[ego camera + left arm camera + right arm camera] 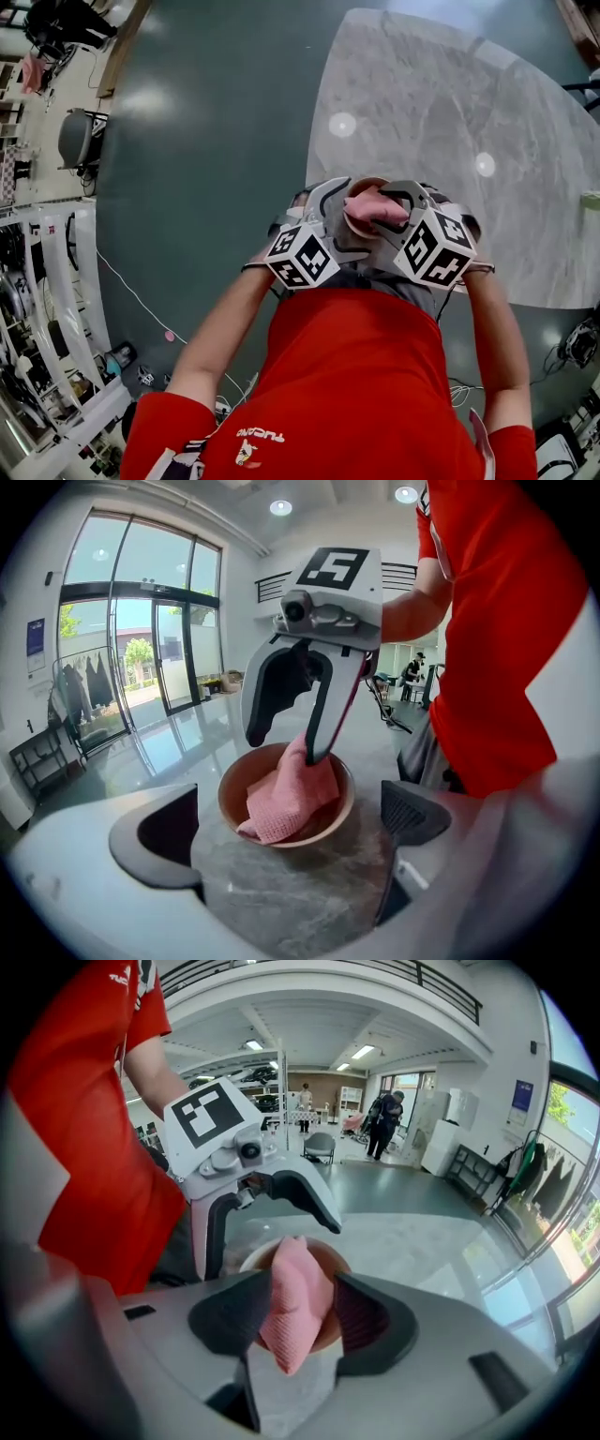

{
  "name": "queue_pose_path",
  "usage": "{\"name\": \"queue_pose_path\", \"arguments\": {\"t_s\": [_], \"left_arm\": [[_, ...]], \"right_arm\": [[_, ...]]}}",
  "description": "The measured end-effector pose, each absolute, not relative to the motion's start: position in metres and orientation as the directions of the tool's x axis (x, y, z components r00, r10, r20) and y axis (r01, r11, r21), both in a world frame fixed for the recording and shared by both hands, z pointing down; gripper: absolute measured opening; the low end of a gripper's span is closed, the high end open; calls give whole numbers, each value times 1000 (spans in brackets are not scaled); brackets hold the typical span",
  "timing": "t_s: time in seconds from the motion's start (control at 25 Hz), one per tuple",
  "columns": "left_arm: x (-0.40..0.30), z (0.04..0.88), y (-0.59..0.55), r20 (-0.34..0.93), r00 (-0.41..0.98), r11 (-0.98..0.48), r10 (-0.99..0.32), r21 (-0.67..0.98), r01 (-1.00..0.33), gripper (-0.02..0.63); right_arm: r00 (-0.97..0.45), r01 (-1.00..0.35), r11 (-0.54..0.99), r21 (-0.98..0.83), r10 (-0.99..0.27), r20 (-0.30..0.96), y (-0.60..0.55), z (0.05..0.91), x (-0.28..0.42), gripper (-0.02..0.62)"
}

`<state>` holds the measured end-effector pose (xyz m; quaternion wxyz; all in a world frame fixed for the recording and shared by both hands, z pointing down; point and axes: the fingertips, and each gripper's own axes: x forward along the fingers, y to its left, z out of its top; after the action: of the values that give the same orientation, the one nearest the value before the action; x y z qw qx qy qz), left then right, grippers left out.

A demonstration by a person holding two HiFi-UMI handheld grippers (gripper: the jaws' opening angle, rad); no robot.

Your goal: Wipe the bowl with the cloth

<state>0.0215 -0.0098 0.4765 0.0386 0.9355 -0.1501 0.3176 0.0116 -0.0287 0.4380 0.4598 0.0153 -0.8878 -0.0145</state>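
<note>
Right gripper view shows the right hand-held gripper (302,1324) with jaws parted around the pink cloth (291,1307). The cloth slumps loose into the bowl (323,1254) at mid-frame, probably laid there so a fresh wiping grip can be taken. The left hand-held gripper (291,803) gapes wide and empty just short of the bowl, likely to steady it. Only marble tabletop (281,902) surrounds them, and nothing blocks either gripper.
</note>
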Motion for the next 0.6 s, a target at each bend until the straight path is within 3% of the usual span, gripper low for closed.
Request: {"name": "queue_pose_path", "arguments": {"t_s": [0.6], "left_arm": [[47, 504, -23, 587, 790, -975, -179, 1, -222, 586]], "right_arm": [[-444, 46, 999, -13, 32, 896, -19, 465, 15, 210]]}}
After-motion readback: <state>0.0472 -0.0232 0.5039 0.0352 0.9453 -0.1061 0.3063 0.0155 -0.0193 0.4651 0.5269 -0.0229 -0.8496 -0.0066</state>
